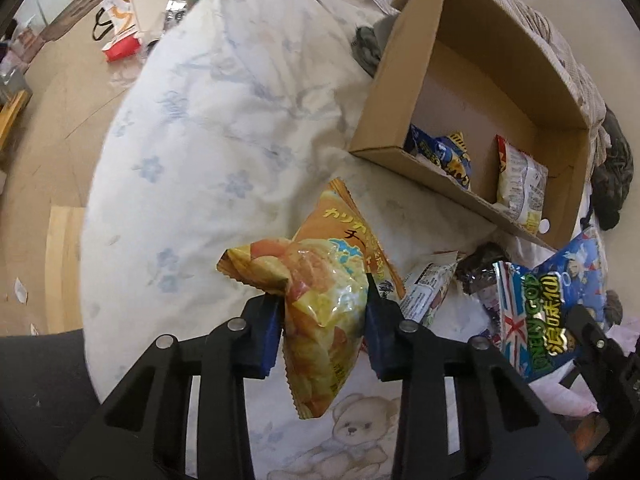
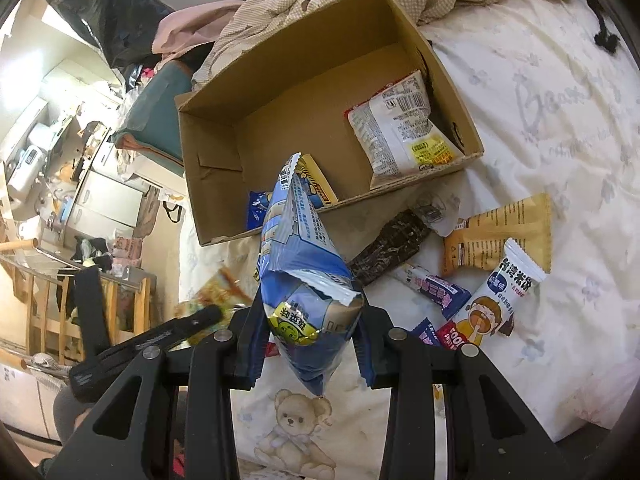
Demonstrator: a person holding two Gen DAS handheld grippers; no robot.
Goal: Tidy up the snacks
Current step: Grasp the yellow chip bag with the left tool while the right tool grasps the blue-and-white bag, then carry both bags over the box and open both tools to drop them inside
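Above the bed: both bags held clear of the bed.
Orange chip bag: pinched in left gripper, long axis pointing far.
Blue bag: clamped in right gripper, nearer.
Cardboard box: far-right of left gripper, directly far of right.

The orange chip bag is glossy, crinkled plastic film, as is the blue snack bag. The cardboard box at 12 o'clock is matt brown corrugated paper. The quilt beneath is soft, matt printed cloth, and both grippers show matt black plastic with small shiny metal pins
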